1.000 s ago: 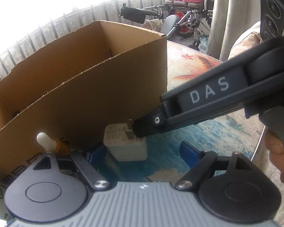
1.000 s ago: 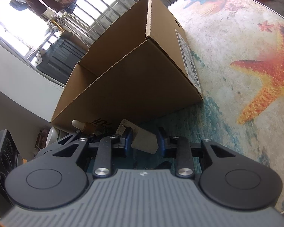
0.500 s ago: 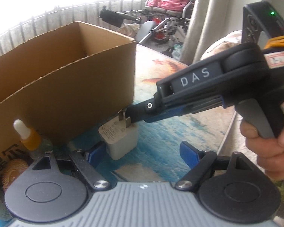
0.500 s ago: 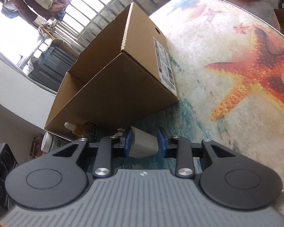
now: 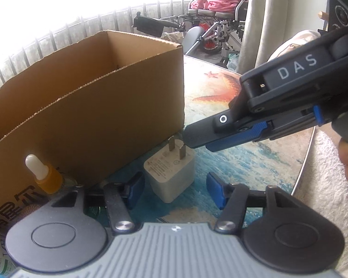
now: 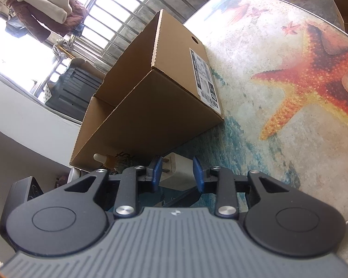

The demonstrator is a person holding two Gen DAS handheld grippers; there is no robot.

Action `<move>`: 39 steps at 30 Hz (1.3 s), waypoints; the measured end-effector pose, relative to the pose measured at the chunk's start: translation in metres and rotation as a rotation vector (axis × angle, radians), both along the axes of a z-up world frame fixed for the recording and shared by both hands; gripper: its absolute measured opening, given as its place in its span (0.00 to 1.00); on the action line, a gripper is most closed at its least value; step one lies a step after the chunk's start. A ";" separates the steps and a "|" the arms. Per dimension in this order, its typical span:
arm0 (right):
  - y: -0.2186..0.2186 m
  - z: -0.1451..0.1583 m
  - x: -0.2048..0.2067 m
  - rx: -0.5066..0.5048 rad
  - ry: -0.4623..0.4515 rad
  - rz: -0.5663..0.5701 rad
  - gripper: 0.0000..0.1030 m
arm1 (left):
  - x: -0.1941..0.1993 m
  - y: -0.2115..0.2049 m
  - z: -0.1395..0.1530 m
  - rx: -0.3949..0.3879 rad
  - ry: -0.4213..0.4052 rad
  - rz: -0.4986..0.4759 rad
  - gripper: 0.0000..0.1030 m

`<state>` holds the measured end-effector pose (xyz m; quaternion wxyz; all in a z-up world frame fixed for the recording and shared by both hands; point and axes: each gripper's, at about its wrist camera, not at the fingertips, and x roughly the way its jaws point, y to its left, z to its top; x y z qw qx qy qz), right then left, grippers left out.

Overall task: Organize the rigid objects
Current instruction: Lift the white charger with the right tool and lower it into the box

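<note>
Here, the left gripper (image 5: 172, 191) points down at the bench (image 5: 255, 159), low centre of the left wrist view; its jaws have just been closing and stand apart, the white charger (image 5: 171, 173) between them, untouched on the right side. The right gripper (image 6: 176, 173) enters from the right, tilted down, jaws narrowly parted around the charger's prong end; contact cannot be confirmed. The charger rests just beside the cardboard box (image 5: 92, 120), prongs (image 5: 176, 147) pointing up and away, long axis likewise.

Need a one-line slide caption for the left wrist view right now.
Left gripper closing around white charger beside cardboard box, right gripper at its prongs.
</note>
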<state>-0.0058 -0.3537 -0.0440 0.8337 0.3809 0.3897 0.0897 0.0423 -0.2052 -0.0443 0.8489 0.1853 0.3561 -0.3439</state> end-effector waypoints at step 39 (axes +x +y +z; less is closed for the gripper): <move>0.042 0.081 -0.008 -0.222 -0.165 0.008 0.34 | -0.018 0.016 0.051 -0.093 -0.087 0.027 0.39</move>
